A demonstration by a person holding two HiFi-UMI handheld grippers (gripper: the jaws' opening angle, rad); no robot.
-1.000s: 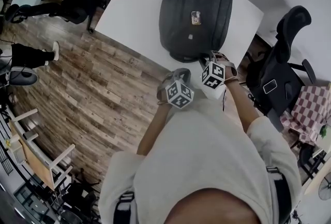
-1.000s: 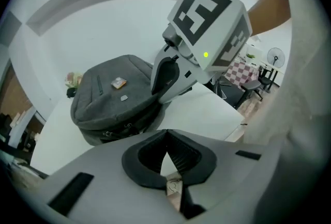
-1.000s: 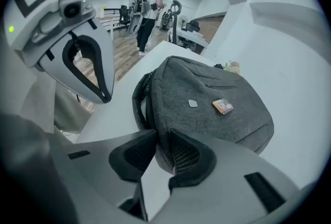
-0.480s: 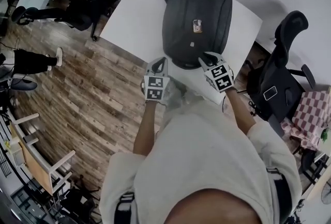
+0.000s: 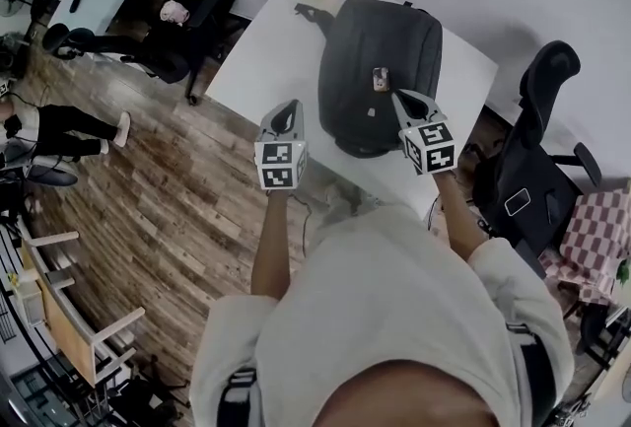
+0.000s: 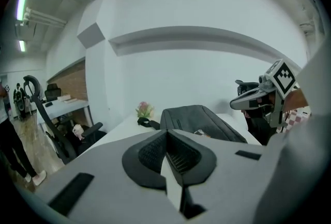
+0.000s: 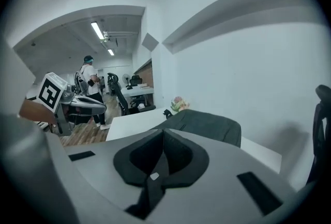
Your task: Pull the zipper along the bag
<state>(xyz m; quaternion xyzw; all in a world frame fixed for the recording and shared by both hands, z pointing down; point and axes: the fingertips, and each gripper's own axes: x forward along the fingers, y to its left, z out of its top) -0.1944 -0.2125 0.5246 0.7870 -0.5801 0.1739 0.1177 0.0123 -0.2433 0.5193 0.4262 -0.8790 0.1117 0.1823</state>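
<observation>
**Both grippers shut, poised at the bag's near end**

On the left, the left gripper (image 5: 287,109) hangs over the table's (image 5: 266,50) near edge. Its ribbed black pads are pressed together on nothing, and I'd say it's lined up beside the bag, not on it.

In the centre is the bag (image 5: 380,45), a dark, soft-sided backpack in matte fabric with rounded ends. It lies flat from far edge to near edge with a small tag (image 5: 378,78) on top. I can't pick out the zipper pull.

On the right, the right gripper (image 5: 404,100) has just been closing. Its jaws are together and empty above the bag's near end, likely readying for the pull.
</observation>
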